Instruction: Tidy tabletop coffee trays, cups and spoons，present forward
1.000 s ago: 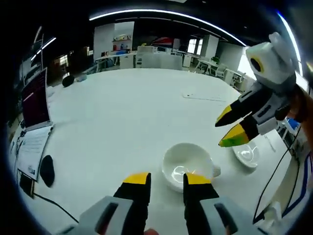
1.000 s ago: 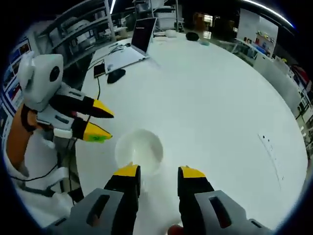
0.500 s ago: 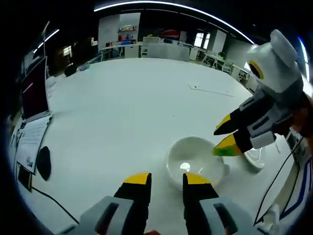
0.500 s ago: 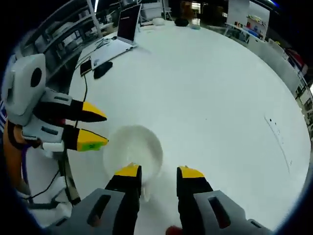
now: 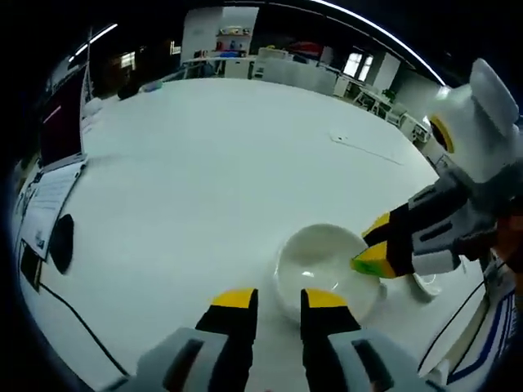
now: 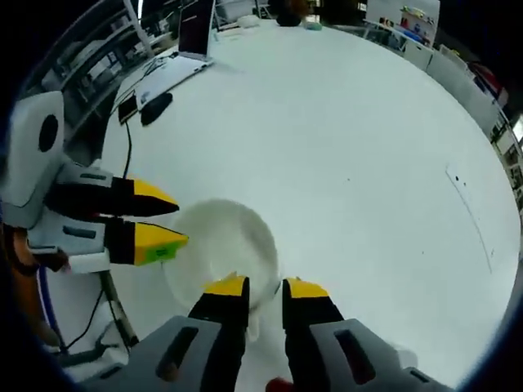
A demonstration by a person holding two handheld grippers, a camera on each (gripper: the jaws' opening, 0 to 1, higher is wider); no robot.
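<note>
Cup [image 5: 327, 263] on the white table [image 5: 204, 163], both grippers coming at it.

The right gripper [image 6: 256, 286] has its jaws nearly together over the near rim and handle; whether they already pinch, I cannot tell. The left gripper [image 5: 270, 296] stands just short of the cup with a narrow gap between its jaws. I think a firm hold on the handle before lifting is best. The cup looks empty; a second white dish [image 5: 425, 283] lies beside.

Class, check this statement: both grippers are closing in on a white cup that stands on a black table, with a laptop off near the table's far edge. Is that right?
One detail is wrong: the table is white, not black, as the right gripper view shows. The rest holds: the left gripper and the right gripper are both at the white cup, and the laptop sits near the far edge.
</note>
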